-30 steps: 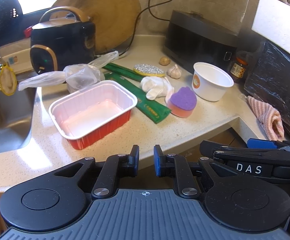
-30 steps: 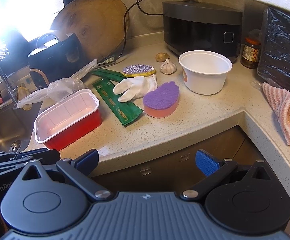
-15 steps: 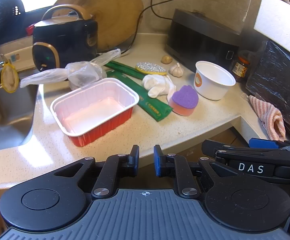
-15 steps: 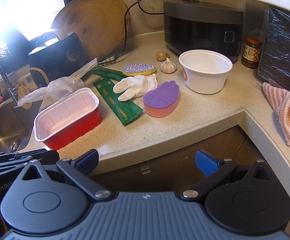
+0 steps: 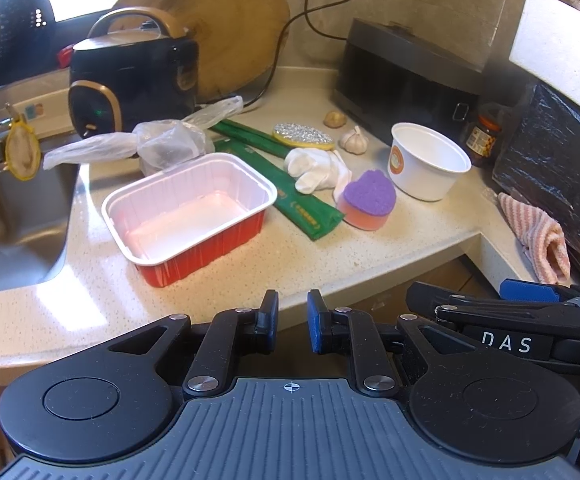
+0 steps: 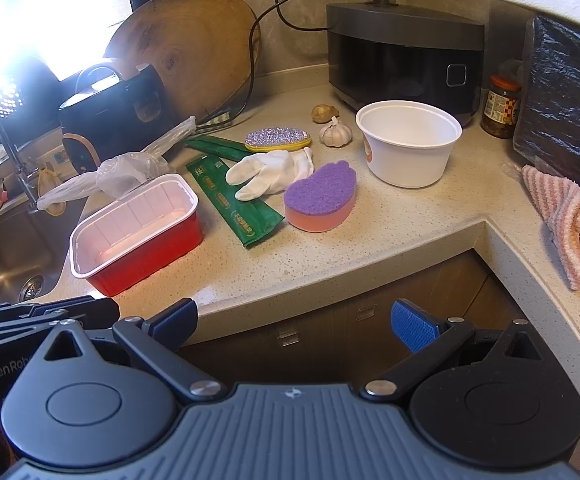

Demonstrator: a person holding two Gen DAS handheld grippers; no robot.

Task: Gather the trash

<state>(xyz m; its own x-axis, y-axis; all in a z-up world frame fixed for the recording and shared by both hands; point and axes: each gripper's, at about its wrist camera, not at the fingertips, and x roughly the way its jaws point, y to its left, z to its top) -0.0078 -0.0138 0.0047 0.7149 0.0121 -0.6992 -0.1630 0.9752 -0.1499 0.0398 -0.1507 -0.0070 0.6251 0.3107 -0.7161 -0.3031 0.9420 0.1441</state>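
On the counter lie a red foil tray, a crumpled clear plastic bag, two green wrappers, a white glove and a white paper bowl. My left gripper is nearly shut and empty, held off the counter's front edge below the tray. My right gripper is open and empty, below the counter edge in front of the cabinet.
A purple-topped sponge, a glittery scrubber, garlic, a striped cloth, a jar and a black bag are on the counter. A black kettle, cutting board, grey cooker stand behind. A sink is left.
The left gripper's view has shifted slightly, so the counter items sit a little further right and back. The right gripper has barely moved. Both jaws are unchanged.
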